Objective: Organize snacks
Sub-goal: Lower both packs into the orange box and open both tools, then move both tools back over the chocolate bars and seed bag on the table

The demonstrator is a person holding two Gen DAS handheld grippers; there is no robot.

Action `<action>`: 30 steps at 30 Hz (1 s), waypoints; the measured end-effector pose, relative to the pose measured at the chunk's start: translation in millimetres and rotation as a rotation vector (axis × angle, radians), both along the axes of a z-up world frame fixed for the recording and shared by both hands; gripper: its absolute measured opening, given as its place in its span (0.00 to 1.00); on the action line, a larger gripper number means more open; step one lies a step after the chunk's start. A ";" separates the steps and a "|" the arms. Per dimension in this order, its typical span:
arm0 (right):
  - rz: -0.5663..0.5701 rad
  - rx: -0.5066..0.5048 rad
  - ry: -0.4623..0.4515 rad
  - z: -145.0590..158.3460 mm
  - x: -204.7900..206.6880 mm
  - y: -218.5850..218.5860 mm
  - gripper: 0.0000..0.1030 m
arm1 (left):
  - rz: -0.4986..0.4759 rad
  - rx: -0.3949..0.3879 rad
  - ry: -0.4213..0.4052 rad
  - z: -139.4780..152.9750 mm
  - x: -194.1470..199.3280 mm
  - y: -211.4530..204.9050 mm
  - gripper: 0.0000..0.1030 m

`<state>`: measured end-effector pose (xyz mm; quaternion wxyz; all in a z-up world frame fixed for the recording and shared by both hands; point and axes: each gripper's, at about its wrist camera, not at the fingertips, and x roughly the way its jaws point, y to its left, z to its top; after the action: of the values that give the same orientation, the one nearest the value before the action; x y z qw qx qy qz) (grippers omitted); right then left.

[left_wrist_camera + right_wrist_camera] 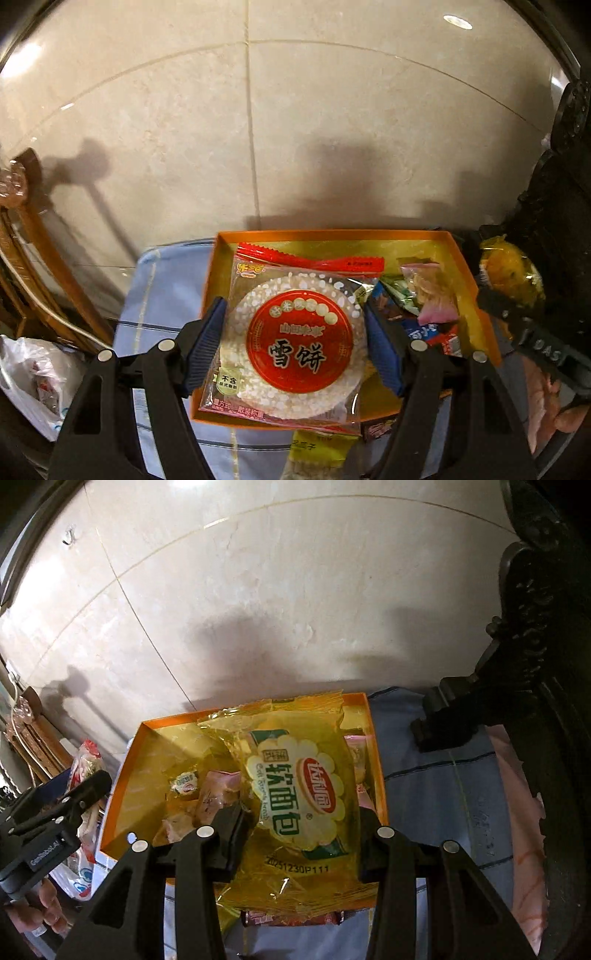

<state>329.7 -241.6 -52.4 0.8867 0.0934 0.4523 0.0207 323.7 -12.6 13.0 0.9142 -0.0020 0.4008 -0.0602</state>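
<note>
My left gripper [293,341] is shut on a rice cracker packet [295,347] with a round red label, held over the left part of an orange box [417,233] with a gold lining. My right gripper [301,834] is shut on a yellow soft bread packet [299,786], held above the same orange box [125,768]. The bread packet [511,275] and right gripper also show at the right edge of the left wrist view. Several small wrapped snacks [424,299] lie in the box, also seen in the right wrist view [207,797].
The box sits on a blue striped cloth [162,291]. A yellow snack packet [317,454] lies on the cloth in front of the box. A white plastic bag [33,376] lies at left near wooden furniture [44,236]. Dark carved furniture [535,664] stands at right. Tiled floor lies beyond.
</note>
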 end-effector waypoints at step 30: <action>1.371 -0.525 0.103 -137.7 -110.5 96.3 0.96 | -0.985 0.302 0.175 -177.3 -106.6 -39.1 0.96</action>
<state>219.2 -145.3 -190.1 0.6453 -0.4251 0.4403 0.4572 217.2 -51.6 -164.3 0.7308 0.3134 0.4332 -0.4243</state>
